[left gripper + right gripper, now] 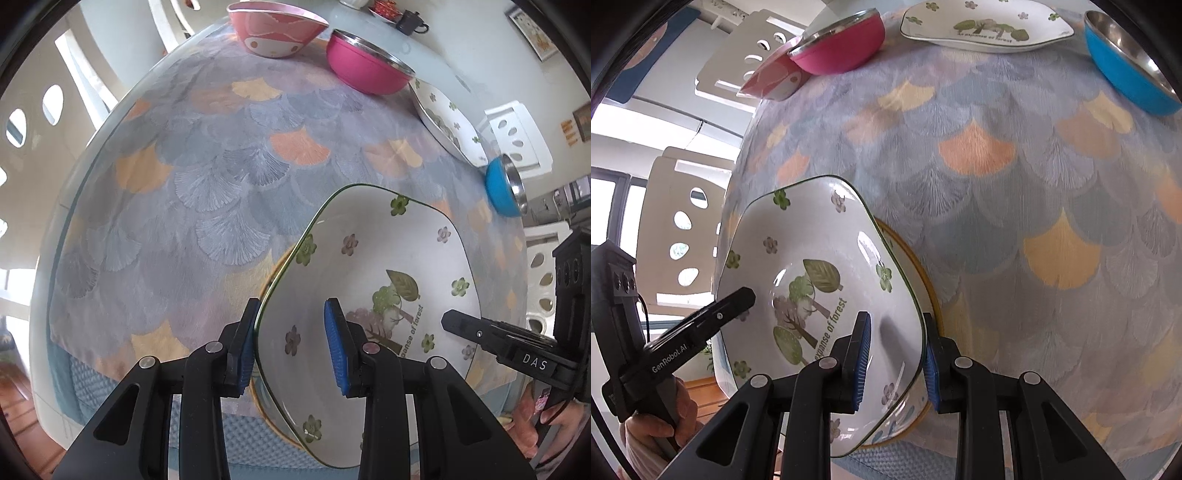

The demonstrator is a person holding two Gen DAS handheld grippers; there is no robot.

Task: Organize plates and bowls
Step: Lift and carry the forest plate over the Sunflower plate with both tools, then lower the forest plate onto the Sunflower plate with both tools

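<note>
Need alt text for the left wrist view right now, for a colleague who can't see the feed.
The left gripper straddles the near-left rim of a white floral plate lying on a yellow-rimmed plate, with the right gripper at its other side. Behind on the patterned tablecloth: two pink bowls, another floral plate, a blue bowl.

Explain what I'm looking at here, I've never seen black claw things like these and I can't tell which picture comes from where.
No robot: a person holds a two-finger gripper in each hand, each with a fisheye camera looking along its fingers. In the left one's picture, the left gripper straddles the left rim of a white flowered plate. In the right one's picture, the right gripper straddles that plate's opposite rim. Whether either is clamped is hard to tell. The plate sits over a yellow-rimmed dish. Farther back on the patterned tablecloth are a pale pink cartoon bowl, a magenta bowl, a second flowered plate and a blue bowl.
</note>
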